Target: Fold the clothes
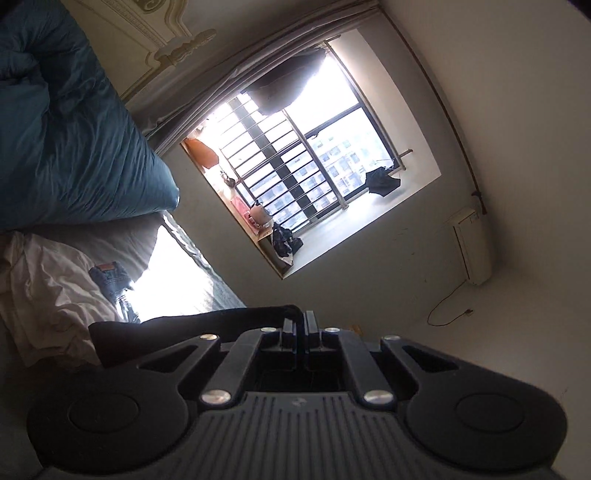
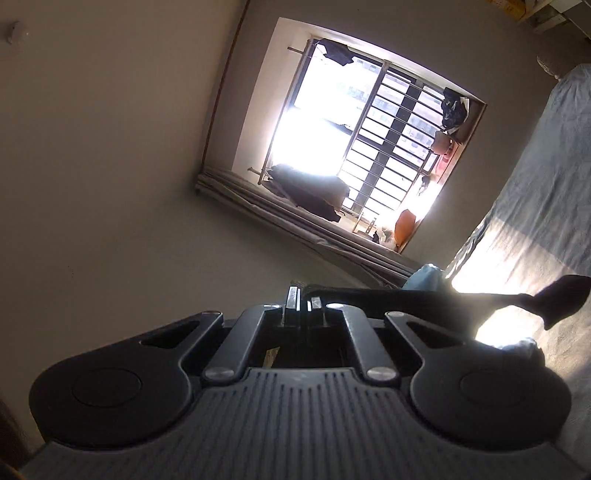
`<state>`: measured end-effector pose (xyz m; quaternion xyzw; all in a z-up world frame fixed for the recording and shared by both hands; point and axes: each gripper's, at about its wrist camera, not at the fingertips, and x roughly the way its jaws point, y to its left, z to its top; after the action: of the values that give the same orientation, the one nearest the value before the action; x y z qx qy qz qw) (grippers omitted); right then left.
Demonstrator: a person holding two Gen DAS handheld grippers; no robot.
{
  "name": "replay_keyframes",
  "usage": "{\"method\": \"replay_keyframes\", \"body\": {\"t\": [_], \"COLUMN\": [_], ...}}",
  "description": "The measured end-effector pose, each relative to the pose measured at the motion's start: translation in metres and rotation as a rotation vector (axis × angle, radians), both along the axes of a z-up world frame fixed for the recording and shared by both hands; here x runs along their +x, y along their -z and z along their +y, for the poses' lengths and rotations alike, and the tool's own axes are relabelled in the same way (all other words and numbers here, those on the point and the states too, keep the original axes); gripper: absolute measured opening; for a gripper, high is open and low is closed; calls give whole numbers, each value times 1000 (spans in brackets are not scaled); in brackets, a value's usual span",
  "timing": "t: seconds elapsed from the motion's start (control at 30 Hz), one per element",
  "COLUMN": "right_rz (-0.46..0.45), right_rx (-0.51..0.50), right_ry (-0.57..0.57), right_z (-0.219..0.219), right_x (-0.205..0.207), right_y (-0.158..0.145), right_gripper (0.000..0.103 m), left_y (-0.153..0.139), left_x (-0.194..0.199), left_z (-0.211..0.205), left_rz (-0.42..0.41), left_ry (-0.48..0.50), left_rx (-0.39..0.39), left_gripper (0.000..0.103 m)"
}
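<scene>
Both views are rolled sideways and look across a bedroom toward a bright barred window point(image 1: 295, 158), where dark garments hang on a rail point(image 1: 284, 85) and an orange bag point(image 1: 201, 151), a teapot point(image 1: 260, 214) and other small items sit on the sill. The wall around the window is plain and pale, with a folded grey curtain point(image 2: 306, 225) along one side of the opening and a white air conditioner point(image 1: 472, 243) mounted toward the ceiling, its cord point(image 1: 448, 306) dangling loose. The bed point(image 2: 546, 206) is covered in a grey sheet with a strong patch of sunlight falling across it. On it lie a teal duvet point(image 1: 74, 140) bunched against the ornate cream headboard point(image 1: 162, 33), a crumpled white garment point(image 1: 55, 284) and a pair of blue jeans point(image 1: 110, 277) just beside it. The left gripper point(image 1: 300, 321) has its jaws pressed together on an edge of a black garment point(image 1: 177, 332), which trails off to the left of the fingers above the bed. The right gripper point(image 2: 303, 299) is likewise clamped on the same dark cloth point(image 2: 406, 295), which stretches away to the right, a loose end hanging against the sunlit sheet.
</scene>
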<state>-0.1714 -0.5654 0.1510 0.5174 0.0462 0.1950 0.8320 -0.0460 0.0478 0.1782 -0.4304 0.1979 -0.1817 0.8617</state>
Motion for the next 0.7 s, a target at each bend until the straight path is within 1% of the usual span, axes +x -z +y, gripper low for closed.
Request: {"method": "replay_keyframes", "body": {"t": [0.07,0.13,0.17,0.27,0.37,0.47,0.57,0.6,0.63,0.67,0.7], "right_rz": [64,157,209,381,584,797,995,1052,1103,1152,1195], "right_rx": [8,26,34,54,86,93,24,1,-39,-76,-104], "right_ry": [3,9,13,23,34,27,-5,-19,-37,-61,-82], "right_z": [2,7,10,19,27,38,49,52,56,61,66], "right_x": [-24,-47,-59,-101,-132,-147,-154,-155,-159,-170,-172], "right_y": [28,67,87,147,213,286,361,384,402,414,425], "right_gripper": [2,2,2,2,2,2,2,2,2,1,1], "left_y": [36,71,88,144,217,295,371,395,413,432,448], "left_x": [-21,-43,-54,-81,-100,-108,-112,-112,-113,-114,-116], "left_z": [6,10,12,13,16,11,3,-1,-5,-10,-14], "left_rz": [80,174,223,397,605,764,895,926,946,965,979], "left_ry": [-1,0,-1,2,-2,22,79,104,133,163,192], "left_rx": [24,38,57,126,199,326,436,486,541,596,644], "left_gripper": [4,4,4,4,4,4,4,4,4,4,4]}}
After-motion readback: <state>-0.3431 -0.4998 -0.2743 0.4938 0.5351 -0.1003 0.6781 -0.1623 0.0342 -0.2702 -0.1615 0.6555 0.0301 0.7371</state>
